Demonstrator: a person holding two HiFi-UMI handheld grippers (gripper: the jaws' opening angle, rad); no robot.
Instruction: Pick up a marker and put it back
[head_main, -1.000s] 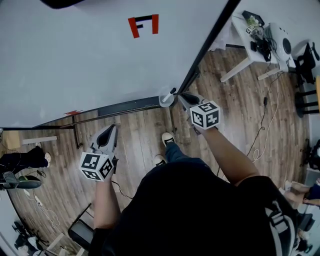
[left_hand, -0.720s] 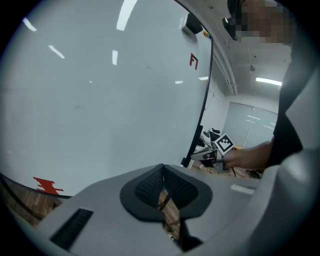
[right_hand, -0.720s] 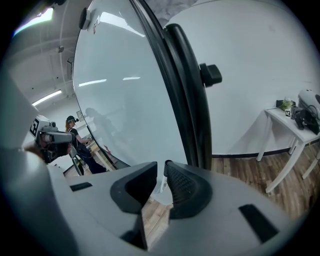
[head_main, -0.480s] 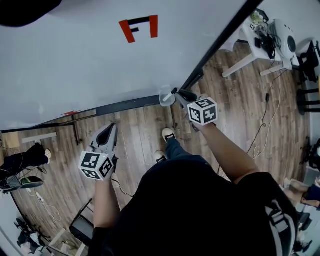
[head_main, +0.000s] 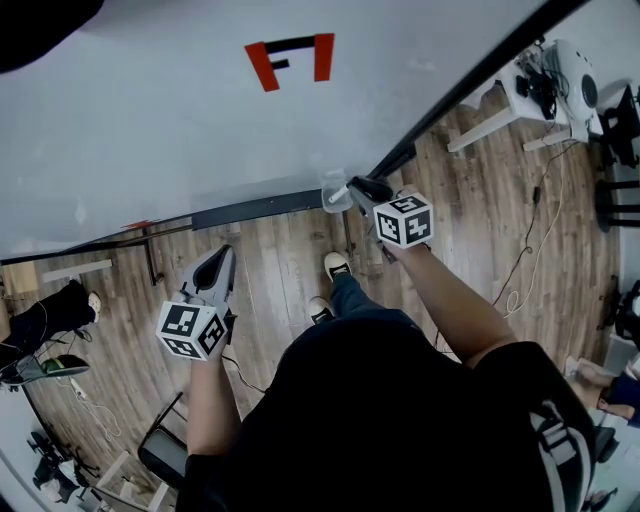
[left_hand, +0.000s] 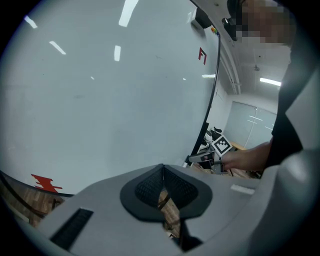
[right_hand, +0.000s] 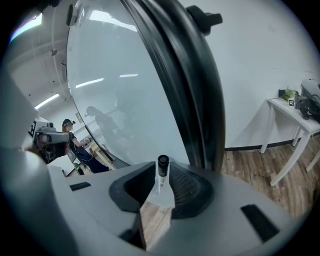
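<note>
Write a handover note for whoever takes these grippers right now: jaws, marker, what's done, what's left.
Left gripper: shut, empty, held low, away from the white whiteboard.
Right gripper: at the small clear plastic cup by the whiteboard's lower corner. Its jaws have just been opening, and the black-capped white marker stands between them with the pads off it.
Done: marker appears to be back in the cup.
Left: draw the right gripper back without knocking the marker.

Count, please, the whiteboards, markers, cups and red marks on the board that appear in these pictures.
Whiteboard: 1
Marker: 1
Cup: 1
Red marks: 2
Total: 5
</note>
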